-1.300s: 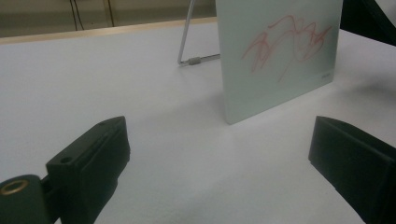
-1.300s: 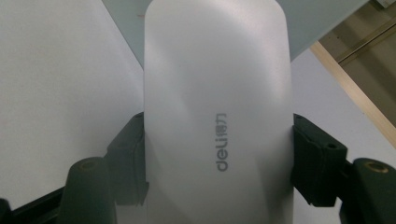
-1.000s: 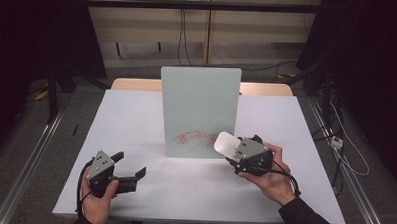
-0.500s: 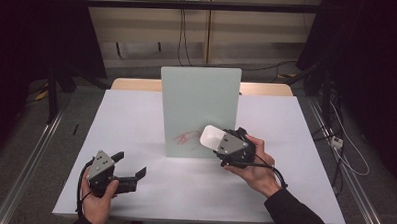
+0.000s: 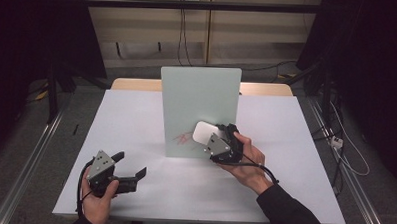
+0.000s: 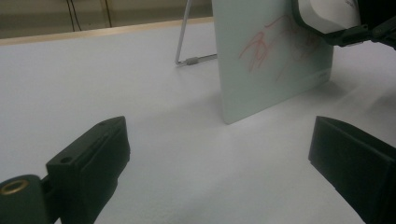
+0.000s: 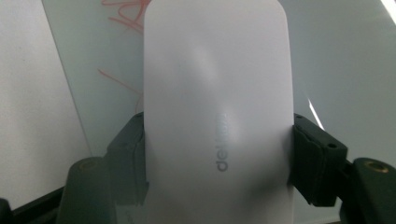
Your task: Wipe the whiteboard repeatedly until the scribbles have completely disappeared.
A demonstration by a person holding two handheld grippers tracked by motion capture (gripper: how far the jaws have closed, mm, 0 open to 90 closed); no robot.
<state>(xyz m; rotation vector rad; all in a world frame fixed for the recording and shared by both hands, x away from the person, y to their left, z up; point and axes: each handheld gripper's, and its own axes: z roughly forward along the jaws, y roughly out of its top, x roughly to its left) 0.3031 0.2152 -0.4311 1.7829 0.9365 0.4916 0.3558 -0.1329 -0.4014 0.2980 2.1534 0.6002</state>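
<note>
A pale green board [image 5: 199, 102] stands upright in the middle of the white table [image 5: 136, 115]. Red scribble [image 5: 182, 138] marks its lower face. My right gripper [image 5: 216, 139] is shut on a white eraser [image 5: 203, 132], holding it against or just in front of the board's lower right part, right of the scribble. In the right gripper view the eraser [image 7: 217, 107] sits clamped between both jaws, with red scribble [image 7: 121, 84] to its left. My left gripper [image 5: 131, 163] rests low at the table's front left, open with nothing between its jaws, facing the board [image 6: 261, 70].
A metal stand leg [image 6: 187, 46] props the board from behind. The table's wooden far edge [image 5: 137, 84] shows behind the board. Cables [image 5: 335, 142] lie on the floor to the right.
My right gripper has carried the eraser leftward and onto the board's lower right face, nearer the scribble. The left gripper has stayed put.
</note>
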